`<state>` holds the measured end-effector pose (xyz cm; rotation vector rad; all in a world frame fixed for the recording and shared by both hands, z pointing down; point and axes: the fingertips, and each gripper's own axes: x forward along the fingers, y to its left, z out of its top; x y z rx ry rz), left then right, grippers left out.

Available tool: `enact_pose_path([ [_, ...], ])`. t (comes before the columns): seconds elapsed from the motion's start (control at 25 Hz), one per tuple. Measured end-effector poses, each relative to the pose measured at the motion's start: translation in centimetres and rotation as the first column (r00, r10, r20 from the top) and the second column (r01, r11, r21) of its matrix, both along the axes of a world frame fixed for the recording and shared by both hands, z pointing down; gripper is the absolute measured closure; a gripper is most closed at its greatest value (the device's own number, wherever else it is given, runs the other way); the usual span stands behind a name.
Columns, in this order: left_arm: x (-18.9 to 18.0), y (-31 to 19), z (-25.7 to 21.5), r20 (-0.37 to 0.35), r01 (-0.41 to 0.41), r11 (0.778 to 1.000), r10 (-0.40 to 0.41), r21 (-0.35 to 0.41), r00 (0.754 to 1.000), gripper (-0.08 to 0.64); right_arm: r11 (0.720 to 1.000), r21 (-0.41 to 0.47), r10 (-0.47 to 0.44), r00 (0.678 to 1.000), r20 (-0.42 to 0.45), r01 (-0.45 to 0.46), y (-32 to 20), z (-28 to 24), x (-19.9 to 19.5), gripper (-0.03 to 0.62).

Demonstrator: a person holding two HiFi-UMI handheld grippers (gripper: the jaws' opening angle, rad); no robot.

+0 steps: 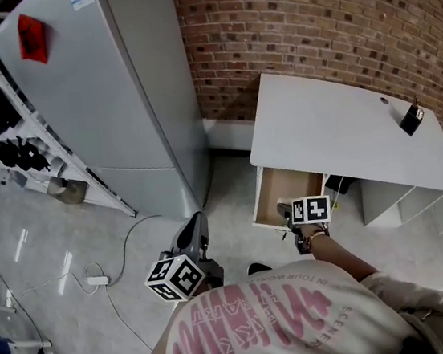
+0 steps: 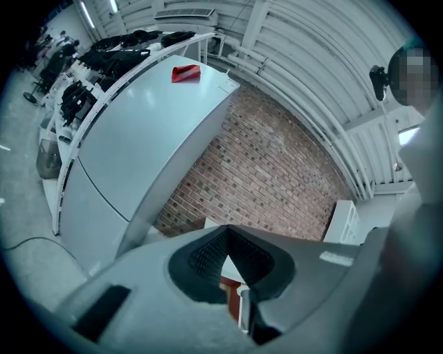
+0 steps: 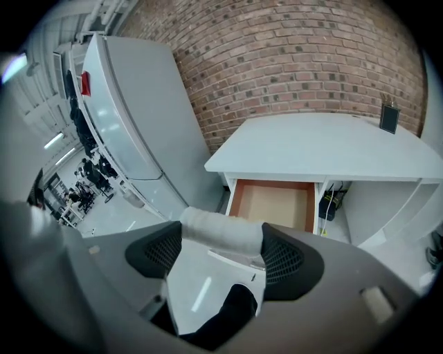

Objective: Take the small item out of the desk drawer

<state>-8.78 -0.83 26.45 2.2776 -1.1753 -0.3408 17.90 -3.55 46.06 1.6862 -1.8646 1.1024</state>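
Observation:
A small white roll, like a rolled cloth, lies crosswise between the pads of my right gripper, which is shut on it. That gripper hangs just in front of the open desk drawer. The drawer's brown inside looks bare. The drawer belongs to a white desk against the brick wall. My left gripper is held low to the left, away from the desk. Its jaws are shut tip to tip with nothing between them.
A tall grey cabinet with a red item on top stands left of the desk. A small black object sits on the desktop's far right. A white rack and a power strip with cables are at the left.

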Motion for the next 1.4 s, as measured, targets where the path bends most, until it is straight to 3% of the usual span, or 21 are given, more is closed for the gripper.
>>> enact_pose_path([
  [0.44,-1.1,0.9,-0.7,0.005,0.027,0.999,-0.027,0.019,1.000,0.558,0.988,0.150,-0.038,0.998,0.042,0.031,-1.8,-5.6,-2.4,0.224],
  [1.0,-0.2,0.9,-1.3,0.004,-0.009,0.999,0.009,0.039,1.000,0.558,0.946,0.322,-0.076,0.989,0.127,0.032,-2.4,-12.5,-4.5,0.224],
  [1.4,-0.4,1.2,-1.9,-0.001,0.000,0.998,0.000,0.063,1.000,0.558,0.916,0.399,-0.108,0.984,0.139,0.044,-2.1,-15.1,-5.6,0.224],
])
